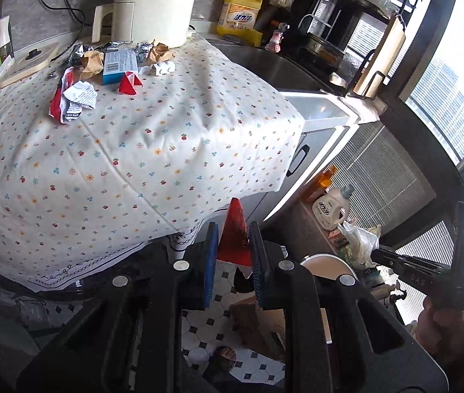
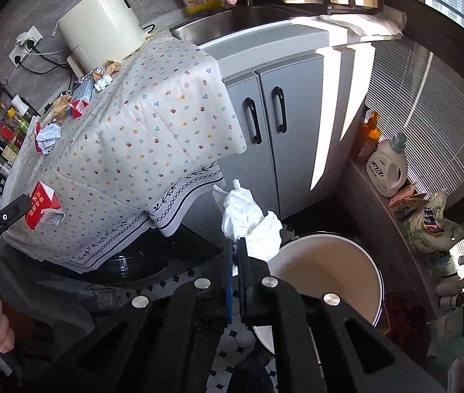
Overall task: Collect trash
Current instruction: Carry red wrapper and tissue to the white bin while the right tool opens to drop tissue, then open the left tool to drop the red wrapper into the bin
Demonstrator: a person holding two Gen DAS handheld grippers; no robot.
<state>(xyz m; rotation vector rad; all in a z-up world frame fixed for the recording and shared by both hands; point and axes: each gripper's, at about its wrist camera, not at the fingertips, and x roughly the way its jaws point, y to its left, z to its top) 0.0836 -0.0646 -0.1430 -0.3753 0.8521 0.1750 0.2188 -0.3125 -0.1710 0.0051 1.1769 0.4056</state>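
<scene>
The white bin [image 2: 327,271] sits on the floor below the cloth-covered surface [image 1: 133,150], and I have both loads off the surface with neither yet over the opening. My right tool [image 2: 236,275] is clamped almost fully shut on a crumpled white wrapper [image 2: 251,219], which hangs just beside the bin's near rim. The pinch catches only its lower edge, so I judge that a quick swing could let the loose bulk snag the rim or slip free onto the tiles. My left tool [image 1: 232,255] is closed on a red carton [image 1: 236,235], narrowly parted around it, held near the surface edge and well apart from the bin. Released here, it would land on the floor. More scraps [image 1: 107,65] wait at the back of the surface.
</scene>
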